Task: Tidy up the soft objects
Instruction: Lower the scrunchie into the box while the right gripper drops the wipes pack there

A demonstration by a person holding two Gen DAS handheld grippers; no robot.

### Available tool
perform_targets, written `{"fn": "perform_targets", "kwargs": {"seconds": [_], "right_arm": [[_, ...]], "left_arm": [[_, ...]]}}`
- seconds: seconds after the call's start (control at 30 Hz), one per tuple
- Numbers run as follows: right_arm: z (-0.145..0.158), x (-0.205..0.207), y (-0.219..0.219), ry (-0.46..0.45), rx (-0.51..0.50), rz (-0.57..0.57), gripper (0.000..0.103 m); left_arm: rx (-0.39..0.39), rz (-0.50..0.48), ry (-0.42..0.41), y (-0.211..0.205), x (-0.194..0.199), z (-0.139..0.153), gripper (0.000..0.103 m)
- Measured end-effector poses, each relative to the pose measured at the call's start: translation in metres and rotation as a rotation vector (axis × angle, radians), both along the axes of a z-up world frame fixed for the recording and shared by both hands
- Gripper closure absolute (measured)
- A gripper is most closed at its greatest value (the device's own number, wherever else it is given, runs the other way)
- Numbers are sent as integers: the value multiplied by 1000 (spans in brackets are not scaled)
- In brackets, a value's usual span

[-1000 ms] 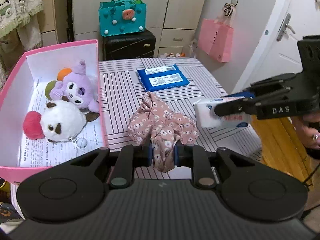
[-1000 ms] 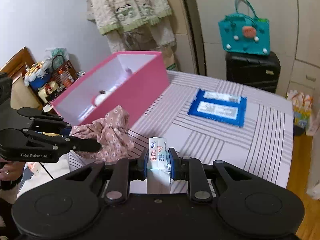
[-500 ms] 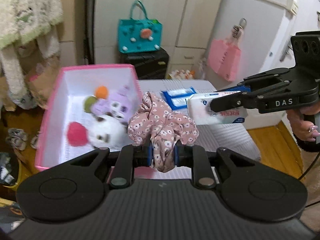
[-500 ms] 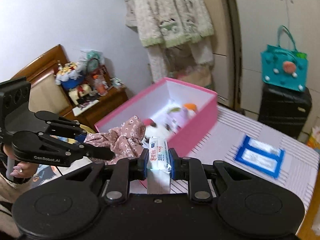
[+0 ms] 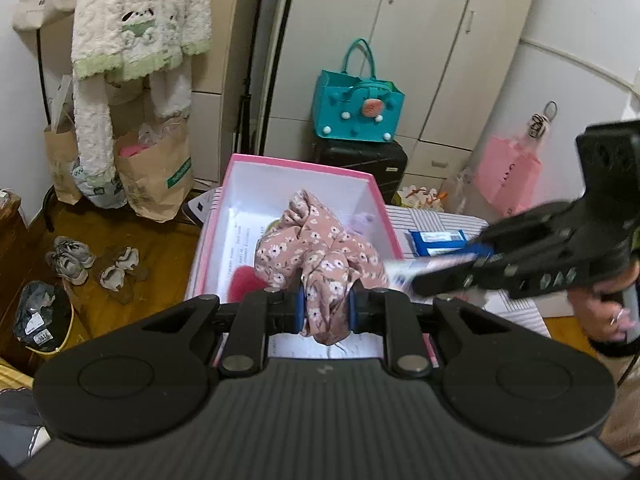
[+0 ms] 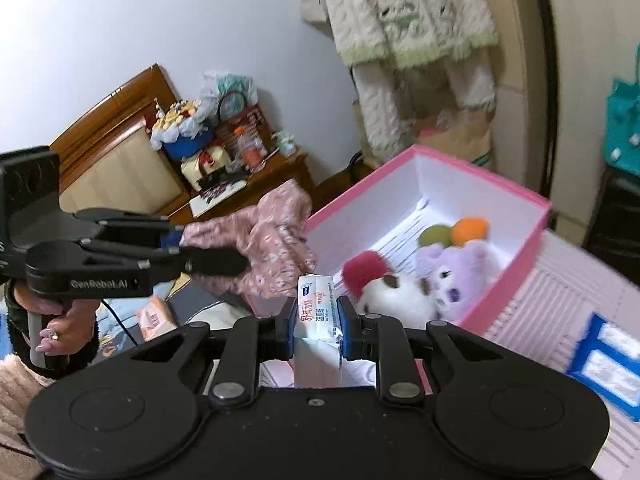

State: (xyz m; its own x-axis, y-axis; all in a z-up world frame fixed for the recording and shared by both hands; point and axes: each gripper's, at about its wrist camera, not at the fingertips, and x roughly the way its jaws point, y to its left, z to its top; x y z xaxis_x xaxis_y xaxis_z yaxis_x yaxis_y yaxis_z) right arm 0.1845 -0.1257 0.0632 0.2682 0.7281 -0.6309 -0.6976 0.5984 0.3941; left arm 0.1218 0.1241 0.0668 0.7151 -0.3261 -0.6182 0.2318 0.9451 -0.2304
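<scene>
Crumpled pink floral fabric scrunchie (image 5: 316, 256) bunches upward out of the left gripper (image 5: 323, 312), no clear long axis, hanging over the near end of the open pink cardboard box (image 5: 308, 168). Left gripper's clamped on it, level. Right gripper (image 6: 317, 328) pinches a white wet-wipe pack (image 6: 316, 300) edge-on, long axis pointing fwd toward the box, just short of its near wall. White plush toy w/ red tuft (image 6: 394, 292) and purple plush toy (image 6: 452, 276) lie inside.

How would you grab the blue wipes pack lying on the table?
The blue wipes pack lies flat on the striped table, so probably come from above and pinch across its narrower width, fingers sliding down its two long edges.
</scene>
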Motion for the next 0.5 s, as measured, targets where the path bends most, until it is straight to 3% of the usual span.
{"fn": "perform_targets", "kwargs": {"seconds": [0.13, 0.33, 0.5], "right_arm": [[-23, 17, 25, 55, -14, 21, 79], [-62, 41, 58, 160, -22, 44, 79], [-78, 55, 71, 155, -49, 32, 78]], "left_arm": [[24, 17, -7, 1, 24, -5, 84], [-24, -22, 65, -2, 63, -22, 85], [1, 2, 74, -5, 89, -32, 85]]}}
